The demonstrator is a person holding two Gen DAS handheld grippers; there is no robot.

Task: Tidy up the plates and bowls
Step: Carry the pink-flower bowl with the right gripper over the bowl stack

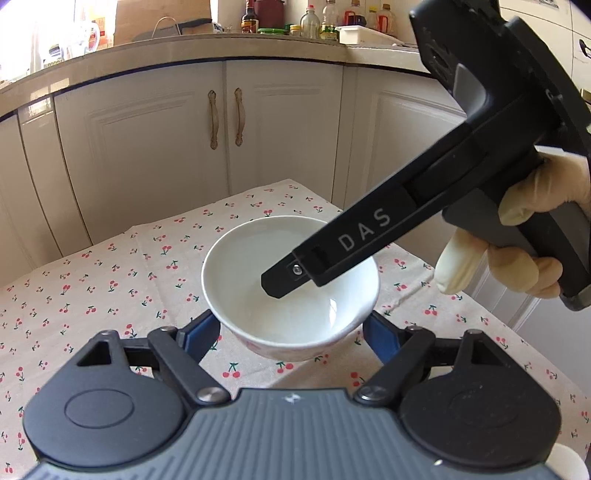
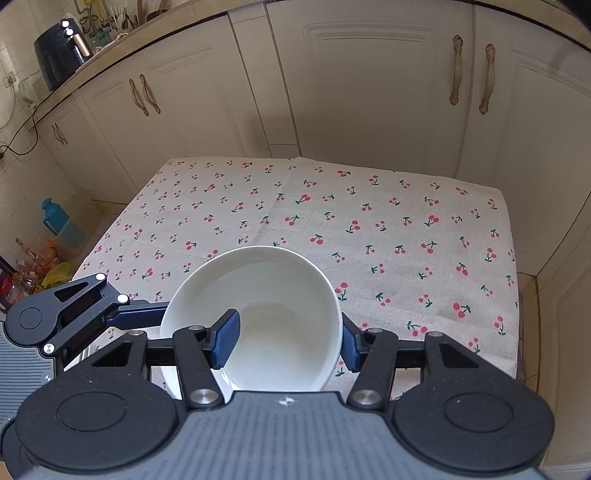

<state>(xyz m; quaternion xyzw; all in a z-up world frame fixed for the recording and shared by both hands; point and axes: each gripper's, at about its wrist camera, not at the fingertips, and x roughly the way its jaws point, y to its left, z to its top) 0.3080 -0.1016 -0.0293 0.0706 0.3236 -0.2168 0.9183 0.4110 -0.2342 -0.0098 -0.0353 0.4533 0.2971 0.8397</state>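
Bowl: one white bowl (image 1: 291,284), empty, upright, raised off the cherry-print tablecloth (image 1: 110,280); its shadowed underside shows clear of the cloth in the left wrist view.
Left gripper: the left gripper (image 1: 291,332) straddles the bowl's outside, a blue pad at 9 o'clock and another at 3 o'clock of its wall; the jaws stand partly apart at bowl width, and both pads appear to bear on the wall, though the contact itself is hidden by the bowl.
Right gripper: the right gripper (image 2: 288,341) is clamped on the bowl's rim at its 3 o'clock side, one blue finger (image 2: 225,339) inside the bowl, the other outside against the wall; closed as tight as the wall allows.
Hand: a hand in a pale glove (image 1: 535,236) grasps the right gripper's handle, at 3 o'clock in the left wrist view.
Obstruction: the right gripper's black finger, lettered DAS, crosses over the bowl's mouth and covers part of its interior in the left wrist view.
Table: the cloth-covered table beyond the bowl carries nothing visible, from 10 to 2 o'clock in the right wrist view.
Surroundings: cream cabinets (image 2: 369,92) stand just behind the table; bottles (image 1: 314,22) line the countertop at 12 o'clock; a black appliance (image 2: 61,51) sits at 10 o'clock; a blue container (image 2: 59,221) and clutter lie on the floor at 9 o'clock.
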